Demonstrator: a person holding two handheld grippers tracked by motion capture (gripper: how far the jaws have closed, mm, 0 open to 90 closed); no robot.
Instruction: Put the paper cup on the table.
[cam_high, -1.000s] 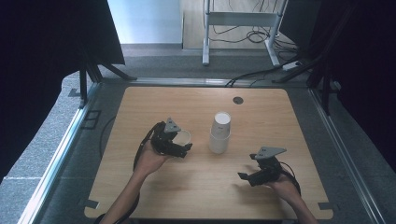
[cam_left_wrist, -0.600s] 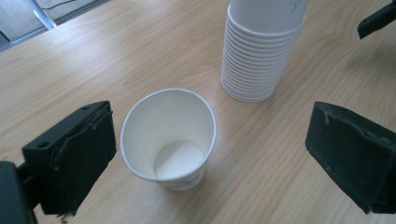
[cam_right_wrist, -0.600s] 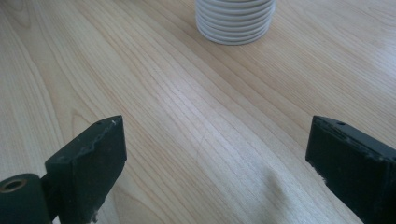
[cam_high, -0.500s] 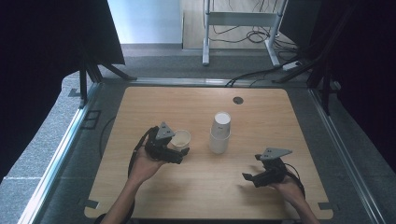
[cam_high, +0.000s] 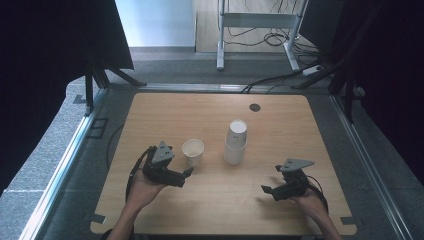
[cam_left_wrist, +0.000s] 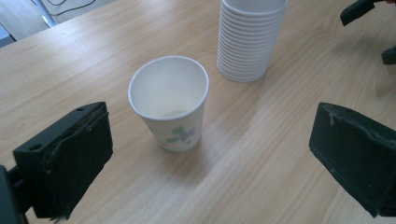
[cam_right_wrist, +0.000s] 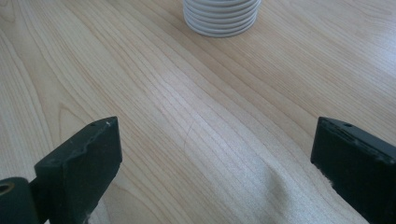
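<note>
We start with the single cup (cam_high: 193, 151), which stands upright and alone on the table (cam_high: 150, 112), just left of the stack (cam_high: 236, 142) and apart from it; in the left gripper view the cup (cam_left_wrist: 169, 103) shows a small green print on its wall and looks empty inside. We judge that one cup is now separated from the stack and set down, so that step looks done. The left tool (cam_high: 187, 174) sits just on the near side of the cup, and its jaws have just been opening: they stand wide apart, nothing between the pads, with the cup ahead of them and free of any touch. The stack in the left gripper view (cam_left_wrist: 252, 35) still counts many nested cups, rims up, so if the work is to lay cups out one by one, most of it is left. The right tool (cam_high: 267, 191) rests low over the table near our right edge, well apart from the stack; its jaws too have just been opening and stand wide, over bare wood, with the foot of the stack (cam_right_wrist: 220, 16) ahead. We judge that neither tool holds anything, and the next cup is not yet taken.
</note>
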